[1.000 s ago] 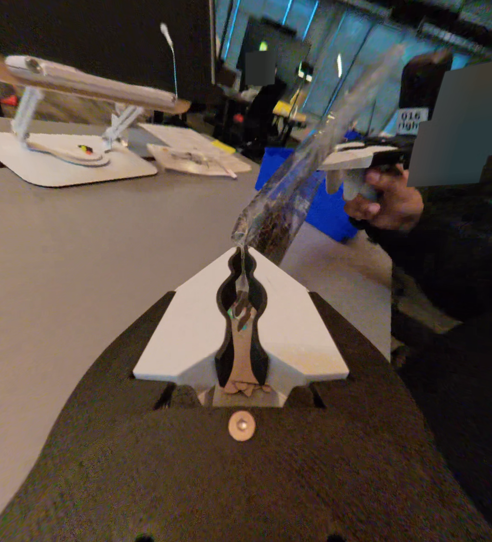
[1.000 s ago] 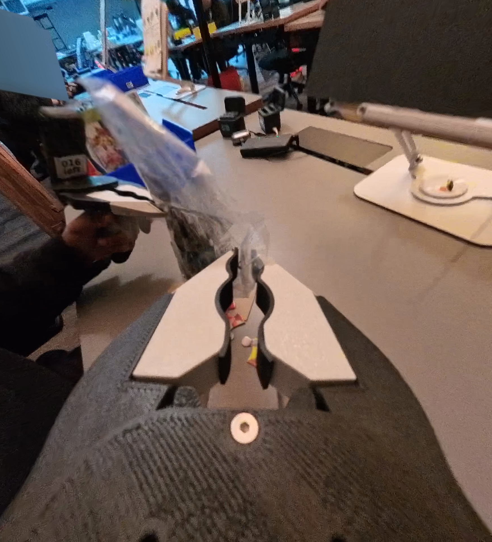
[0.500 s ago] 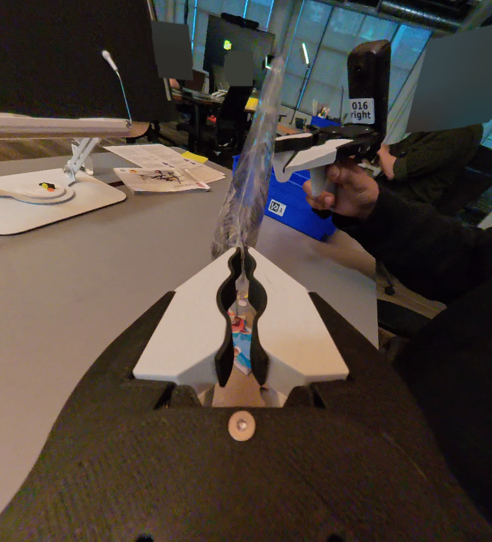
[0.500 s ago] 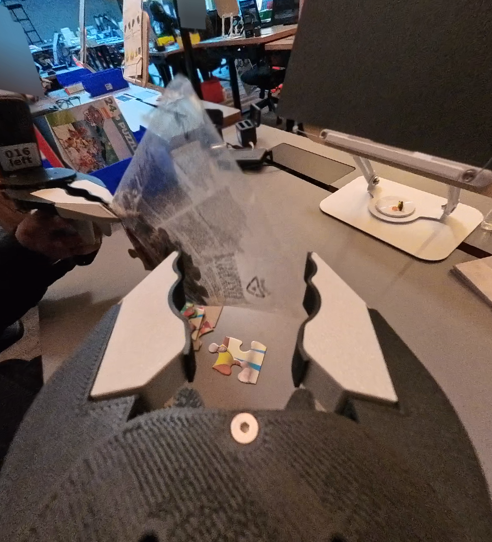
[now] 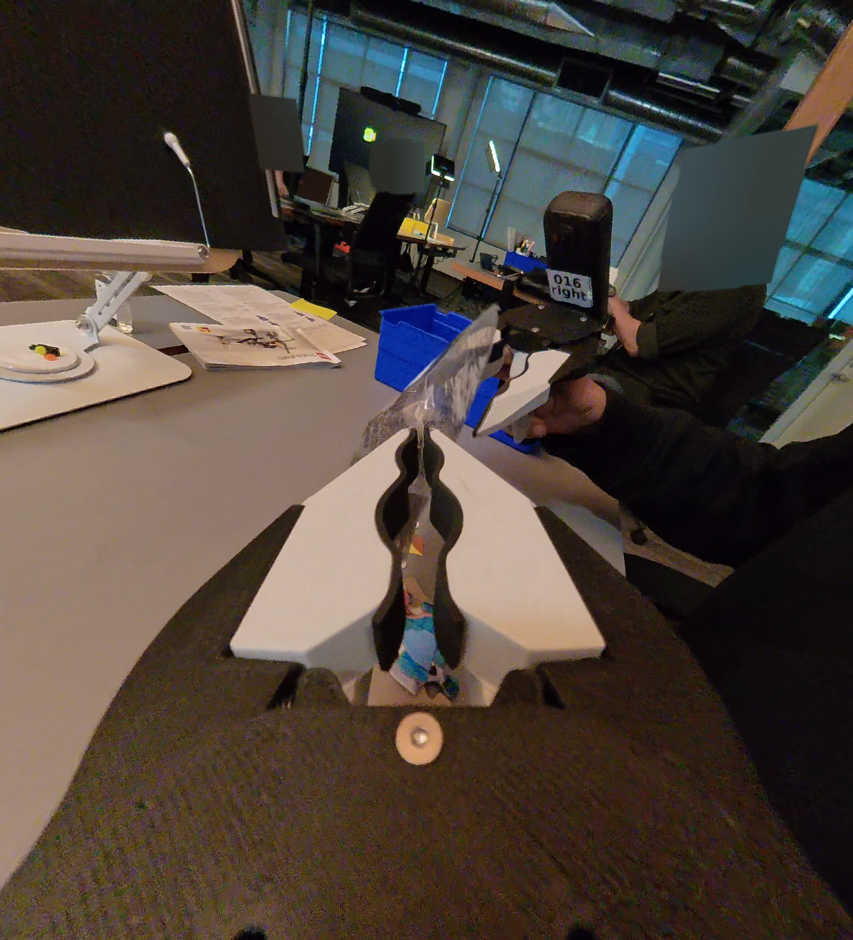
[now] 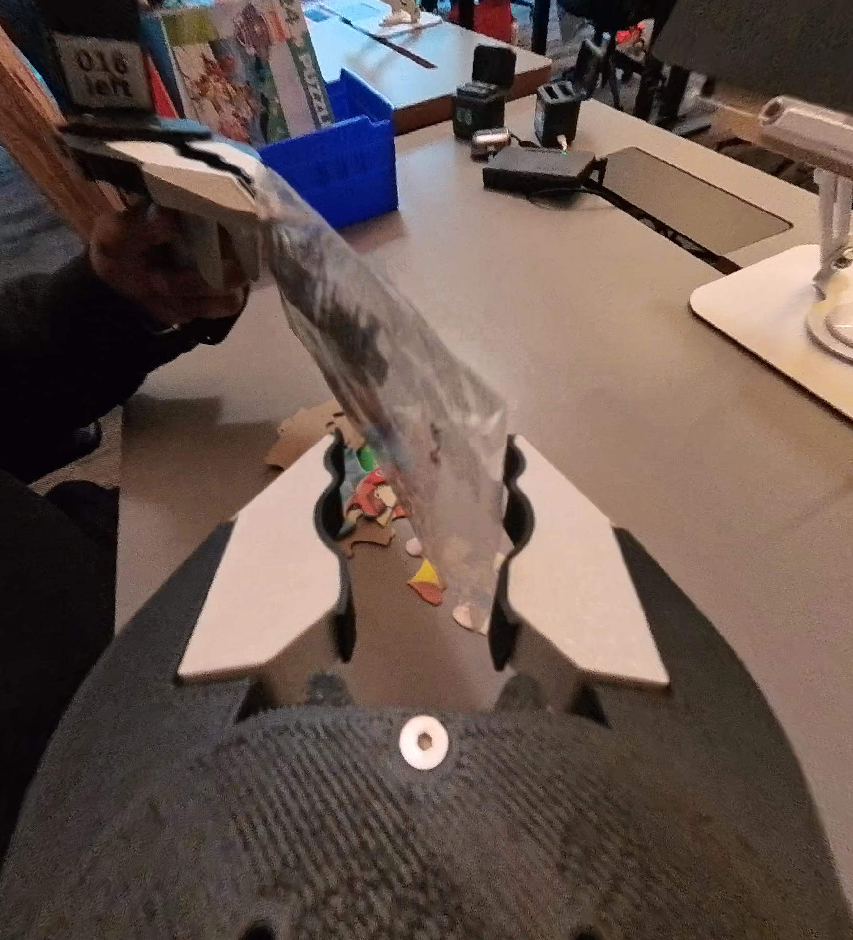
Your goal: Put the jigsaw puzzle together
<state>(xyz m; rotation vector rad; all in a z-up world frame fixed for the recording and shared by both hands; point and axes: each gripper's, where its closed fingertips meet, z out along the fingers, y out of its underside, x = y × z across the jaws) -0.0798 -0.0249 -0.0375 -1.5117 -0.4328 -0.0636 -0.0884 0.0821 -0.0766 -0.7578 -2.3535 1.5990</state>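
One clear plastic bag (image 6: pixel 388 366) pinched by left gripper (image 5: pixel 418 432) fingers, right gripper (image 6: pixel 421 447) fingers apart.

bag (image 6: pixel 388 386): clear glossy plastic film | table (image 6: pixel 592 356): smooth matt grey | puzzle pieces (image 6: pixel 373 501): printed cardboard

puzzle pieces (image 6: pixel 371 501) on table (image 6: pixel 592 407), under hanging bag (image 6: pixel 388 386).

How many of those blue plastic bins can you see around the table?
1 for certain: a blue bin stands just past the table's far edge, with a picture box upright in it. The left claw's view shows what seems the same bin; others may be hidden.
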